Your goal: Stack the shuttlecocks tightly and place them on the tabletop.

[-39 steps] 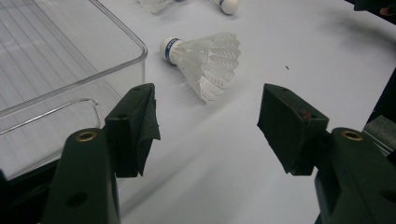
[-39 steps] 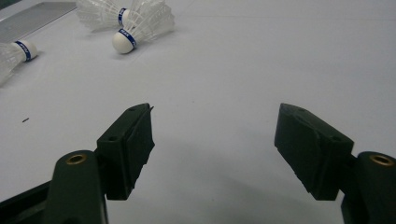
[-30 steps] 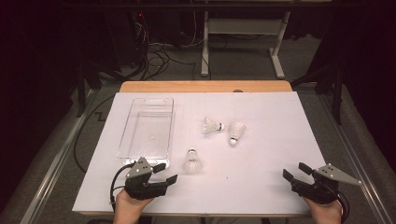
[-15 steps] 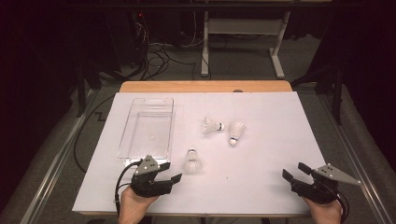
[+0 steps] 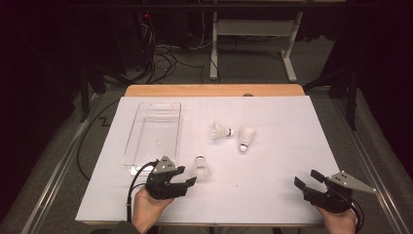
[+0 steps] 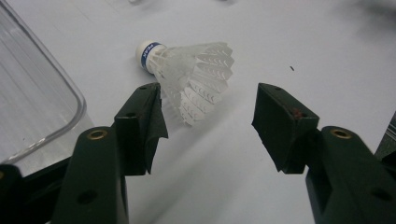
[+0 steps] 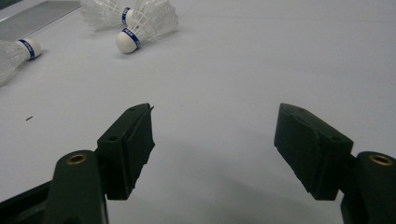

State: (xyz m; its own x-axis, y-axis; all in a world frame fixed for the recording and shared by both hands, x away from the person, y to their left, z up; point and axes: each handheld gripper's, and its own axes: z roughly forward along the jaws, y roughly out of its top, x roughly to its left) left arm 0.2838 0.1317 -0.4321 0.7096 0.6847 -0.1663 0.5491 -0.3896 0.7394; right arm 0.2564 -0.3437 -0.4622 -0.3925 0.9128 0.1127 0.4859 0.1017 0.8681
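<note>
Three white shuttlecocks lie on the white table sheet. The nearest shuttlecock lies on its side, cork pointing away, just off the tips of my left gripper. Its jaws have just been closing. The feather skirt reaches to the jaw tips, brushing past the left one, and the pads do not press on it. My right gripper stands open at the front right with nothing between its jaws. Two more shuttlecocks lie side by side at mid-table.
A clear plastic tray lies at the left, its near corner close beside my left gripper. The table's wooden far edge shows beyond the sheet. Cables and a white stand are on the dark floor behind.
My left gripper has moved right and a little forward, up to the nearest shuttlecock, and its jaws have narrowed slightly. The right gripper has stayed still.
</note>
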